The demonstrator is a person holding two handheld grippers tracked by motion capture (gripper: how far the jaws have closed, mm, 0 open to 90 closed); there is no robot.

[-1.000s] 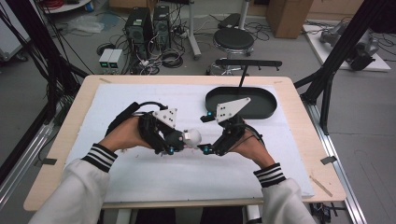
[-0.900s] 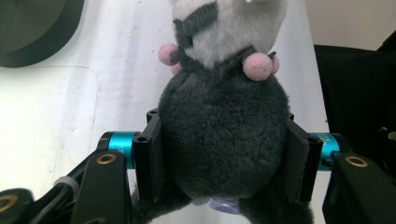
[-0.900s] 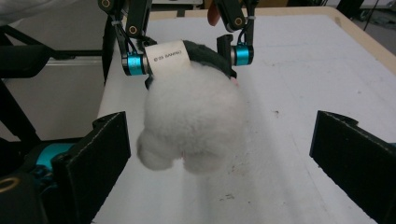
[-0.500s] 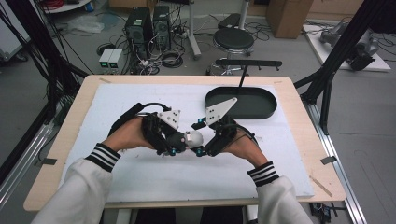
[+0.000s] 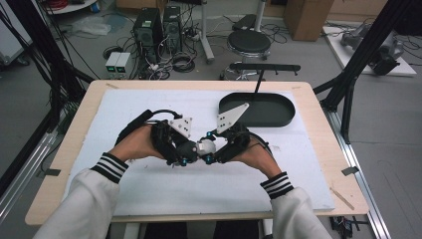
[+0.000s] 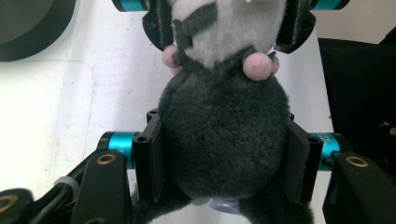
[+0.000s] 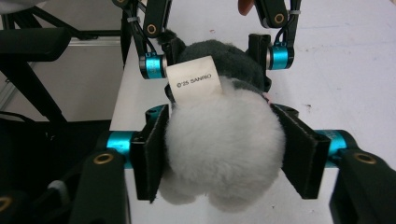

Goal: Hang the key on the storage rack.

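Observation:
A small plush toy (image 5: 205,147), dark grey at one end and white at the other, hangs between both grippers over the middle of the white mat. In the left gripper view my left gripper (image 6: 224,158) is shut on the dark grey body (image 6: 224,121), pads pressed into both sides. The right gripper view has my right gripper (image 7: 224,154) shut on the white end (image 7: 224,140), where a printed label (image 7: 194,84) sticks up. Seen from above, the left gripper (image 5: 191,153) and right gripper (image 5: 215,152) face each other, nearly touching.
A black oval tray (image 5: 286,119) sits at the back right of the white mat (image 5: 149,189), with a black stand (image 5: 263,67) behind it. The wooden table edge (image 5: 343,194) runs around the mat. Both forearms in striped cuffs come in from the bottom.
The right gripper has moved left, closing in on the left gripper, and now holds the toy's white end. The left hand has barely shifted.

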